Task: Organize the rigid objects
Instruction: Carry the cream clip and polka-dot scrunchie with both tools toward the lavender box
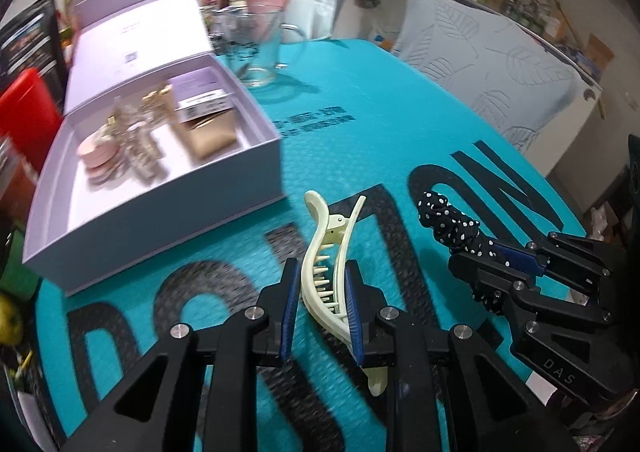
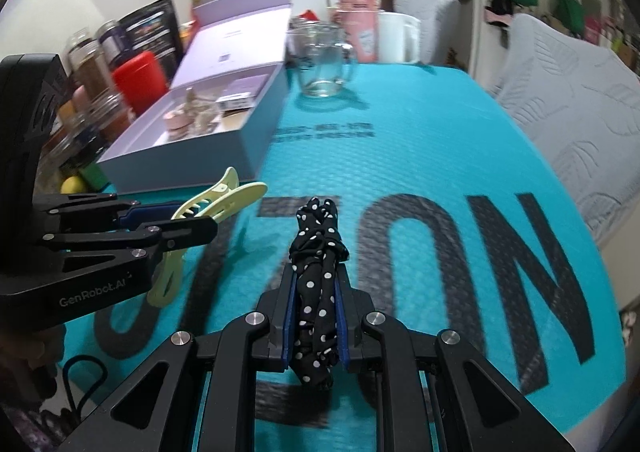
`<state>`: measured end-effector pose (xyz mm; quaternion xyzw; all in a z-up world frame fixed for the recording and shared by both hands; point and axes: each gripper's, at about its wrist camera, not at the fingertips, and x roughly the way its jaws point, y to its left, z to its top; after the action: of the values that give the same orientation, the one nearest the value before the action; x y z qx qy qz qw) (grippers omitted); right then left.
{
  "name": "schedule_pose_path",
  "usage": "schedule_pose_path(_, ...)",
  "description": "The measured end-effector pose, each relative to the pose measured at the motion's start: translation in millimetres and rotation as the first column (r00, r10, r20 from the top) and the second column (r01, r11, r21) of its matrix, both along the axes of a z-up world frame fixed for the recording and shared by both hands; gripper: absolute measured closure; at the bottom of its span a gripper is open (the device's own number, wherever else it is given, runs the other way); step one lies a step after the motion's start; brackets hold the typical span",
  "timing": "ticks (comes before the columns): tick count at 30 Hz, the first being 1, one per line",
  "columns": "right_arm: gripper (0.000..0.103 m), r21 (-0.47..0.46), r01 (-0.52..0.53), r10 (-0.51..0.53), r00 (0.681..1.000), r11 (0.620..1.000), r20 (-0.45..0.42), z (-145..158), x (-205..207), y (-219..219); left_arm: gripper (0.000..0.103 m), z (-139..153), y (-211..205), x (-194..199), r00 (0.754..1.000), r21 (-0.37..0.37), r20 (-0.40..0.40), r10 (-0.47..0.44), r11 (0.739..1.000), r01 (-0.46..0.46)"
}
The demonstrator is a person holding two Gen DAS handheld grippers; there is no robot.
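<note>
Closest in the left wrist view, the left tool (image 1: 322, 308) pinches a pale yellow hair claw clip (image 1: 326, 276) between its blue pads, the clip running lengthwise along the fingers with its curled handle end pointing away, above the tabletop (image 1: 360, 156). Just to its right, the right tool (image 2: 314, 316) is clamped on a black polka-dot scrunchie (image 2: 318, 276), the bunched cloth sticking out past the fingertips and hanging below them. Both tools are held side by side over the teal mat with large dark lettering. Beyond them, on the left side of the tabletop, an open lavender box (image 1: 160, 212) sits with its lid tipped back; inside lie pink round pieces, glittery clips, a tan pouch and a small labelled carton. Farther on stands an empty glass mug (image 1: 260, 48), then a pink container (image 2: 358, 32) with a gold cap and a white jug (image 2: 400, 38). Grey leaf-patterned chairs (image 1: 480, 72) ring the far edge.
</note>
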<state>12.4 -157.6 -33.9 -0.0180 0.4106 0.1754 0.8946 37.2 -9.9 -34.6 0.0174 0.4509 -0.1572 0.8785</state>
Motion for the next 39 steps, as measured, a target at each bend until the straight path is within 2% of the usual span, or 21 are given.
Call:
schedule_pose_path(10, 0.087, 0.014, -0.144, 0.144, 0.990, 0.989, -0.001, 3, -9, 36, 0.081, 6, 32, -21, 0.993, -0.019, 0.005, 0.121, 0.992, -0.121)
schedule_pose_path(21, 0.087, 0.027, -0.267, 0.267, 0.964, 0.963, 0.004, 4, -24, 73, 0.081, 14, 67, -45, 0.971, -0.006, 0.029, 0.239, 0.971, -0.239)
schedule_pose_path(31, 0.087, 0.027, -0.318, 0.318, 0.948, 0.948, 0.009, 6, -32, 97, 0.081, 16, 92, -51, 0.962, -0.008, 0.022, 0.272, 0.962, -0.272)
schedule_pose_path(39, 0.087, 0.018, -0.331, 0.331, 0.943, 0.943, 0.035, 19, -24, 109, 0.081, 30, 104, -42, 0.963, -0.027, 0.059, 0.264, 0.965, -0.263)
